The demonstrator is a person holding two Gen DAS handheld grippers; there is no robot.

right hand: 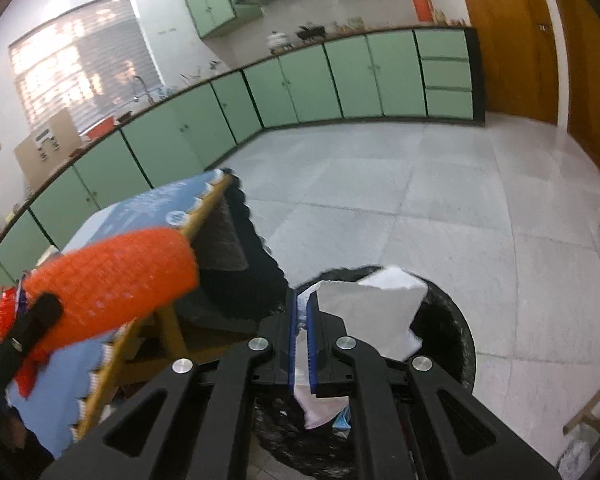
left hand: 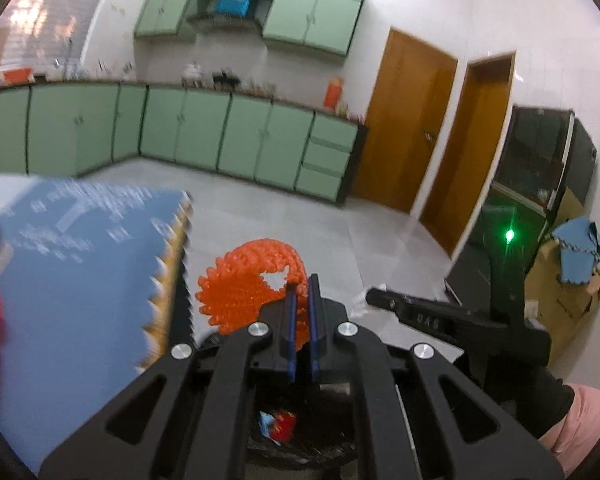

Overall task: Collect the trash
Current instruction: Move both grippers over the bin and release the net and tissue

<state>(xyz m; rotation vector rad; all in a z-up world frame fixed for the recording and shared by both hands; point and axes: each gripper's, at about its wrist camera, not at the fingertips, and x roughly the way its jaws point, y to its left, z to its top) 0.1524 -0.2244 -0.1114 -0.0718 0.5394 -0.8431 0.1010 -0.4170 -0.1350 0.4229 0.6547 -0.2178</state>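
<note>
Two grippers clamp trash over the black-lined bin (right hand: pixel 452 320) at six o'clock: my left gripper (left hand: pixel 303 280) pinches orange netting (left hand: pixel 244 280), my right gripper (right hand: pixel 303 300) white paper (right hand: pixel 376 312), ready for dropping.

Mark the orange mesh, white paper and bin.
orange mesh (left hand: pixel 236 280): left wrist view, its bulging middle.
white paper (right hand: pixel 376 308): right wrist view, flat middle of the sheet.
bin (right hand: pixel 456 328): right wrist view, black-lined rim.
</note>
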